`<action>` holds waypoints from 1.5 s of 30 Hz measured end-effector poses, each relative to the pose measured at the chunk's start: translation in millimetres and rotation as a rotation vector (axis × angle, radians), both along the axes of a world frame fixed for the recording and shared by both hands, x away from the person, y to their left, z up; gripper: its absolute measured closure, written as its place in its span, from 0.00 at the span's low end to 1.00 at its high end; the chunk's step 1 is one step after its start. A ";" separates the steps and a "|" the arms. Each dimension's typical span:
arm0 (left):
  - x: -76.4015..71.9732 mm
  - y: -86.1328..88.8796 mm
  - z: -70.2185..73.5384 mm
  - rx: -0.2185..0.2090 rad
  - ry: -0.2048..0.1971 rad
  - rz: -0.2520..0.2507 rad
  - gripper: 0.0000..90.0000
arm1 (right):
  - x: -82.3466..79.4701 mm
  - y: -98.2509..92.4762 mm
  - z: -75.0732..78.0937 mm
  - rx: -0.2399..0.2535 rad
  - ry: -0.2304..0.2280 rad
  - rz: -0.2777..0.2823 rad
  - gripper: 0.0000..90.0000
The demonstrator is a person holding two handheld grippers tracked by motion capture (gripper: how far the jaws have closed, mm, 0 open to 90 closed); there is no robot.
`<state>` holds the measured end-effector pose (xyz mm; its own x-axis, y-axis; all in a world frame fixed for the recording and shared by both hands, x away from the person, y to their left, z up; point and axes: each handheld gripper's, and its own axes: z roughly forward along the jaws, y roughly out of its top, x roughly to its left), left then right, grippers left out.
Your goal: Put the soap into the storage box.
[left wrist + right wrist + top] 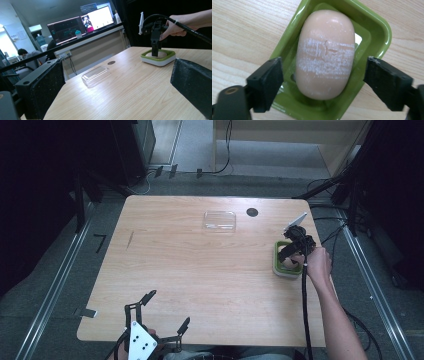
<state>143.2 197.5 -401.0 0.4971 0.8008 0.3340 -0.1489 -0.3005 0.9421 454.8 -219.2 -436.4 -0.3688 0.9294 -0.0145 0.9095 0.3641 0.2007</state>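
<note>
On the wooden bench, one clear plastic lid is seen lying in the upper middle of the high view, with one small dark round spot just to its right. Nothing is seen lying between the lid and the one green soap dish at the right edge of the bench. One pale pink oval soap bar, marked with white scuffs across its middle, is held in the dish, as shown in the right gripper view. The right tool is held by a hand straight down over the dish; its jaws are spread wide on either side of the bar, apart from it, and nothing is gripped. The left tool is seen at the lower left of the high view, spread wide and empty. Monitors are seen beyond the bench in the left gripper view.
</note>
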 end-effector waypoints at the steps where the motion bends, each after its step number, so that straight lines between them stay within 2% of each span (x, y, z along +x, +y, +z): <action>1: 0.0 0.1 0.0 0.000 0.000 0.000 0.00 | -1.1 0.0 1.7 -0.001 0.004 0.001 0.16; 17: 0.0 -0.4 0.0 0.002 0.001 -0.002 0.00 | -22.4 -5.9 15.7 0.005 0.049 0.028 0.05; 30: 0.0 -0.6 0.2 0.007 0.000 -0.005 0.00 | -54.6 -3.0 26.7 -0.011 0.059 0.087 0.00; 38: -0.1 -0.8 0.2 0.009 0.000 -0.005 0.00 | -79.8 -1.1 23.2 -0.028 0.072 0.127 0.00; 45: 0.0 -1.2 0.3 0.009 0.000 -0.005 0.00 | -105.5 -0.5 11.7 -0.044 0.098 0.166 0.00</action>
